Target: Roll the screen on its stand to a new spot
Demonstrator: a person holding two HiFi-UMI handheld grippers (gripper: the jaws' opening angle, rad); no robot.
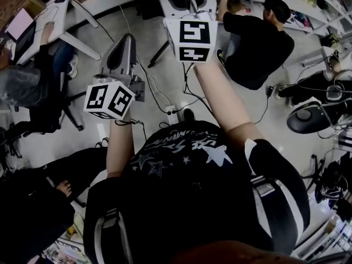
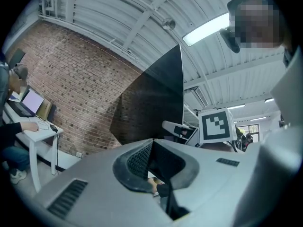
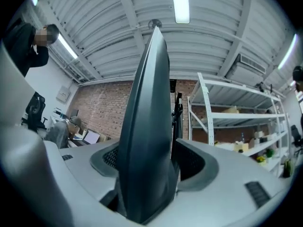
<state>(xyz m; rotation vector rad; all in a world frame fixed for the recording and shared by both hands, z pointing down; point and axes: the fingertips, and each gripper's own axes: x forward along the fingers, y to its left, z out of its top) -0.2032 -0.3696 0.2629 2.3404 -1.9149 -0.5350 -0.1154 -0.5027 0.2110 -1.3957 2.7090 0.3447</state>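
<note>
The screen [image 3: 147, 122] is a thin dark panel. In the right gripper view it rises edge-on from between the jaws of my right gripper [image 3: 150, 161]. Those jaws stand wide, with a gap beside the right pad, so they do not press on it. In the left gripper view the screen's dark face [image 2: 154, 96] stands beyond my left gripper [image 2: 155, 163]. Its jaws are apart with nothing between the pads, and a hand shows through the gap. The right gripper's marker cube [image 2: 216, 125] sits past the screen. In the head view both arms reach forward, with the left gripper [image 1: 124, 51] nearer than the right gripper [image 1: 190, 4].
A power strip [image 1: 173, 113] and cables lie on the floor ahead. One person sits at a white desk [image 1: 71, 21] on the left. Another, in black [image 1: 256, 43], sits at the right, near an office chair [image 1: 308, 117]. White shelving [image 3: 236, 122] and a brick wall [image 2: 71, 93] stand around.
</note>
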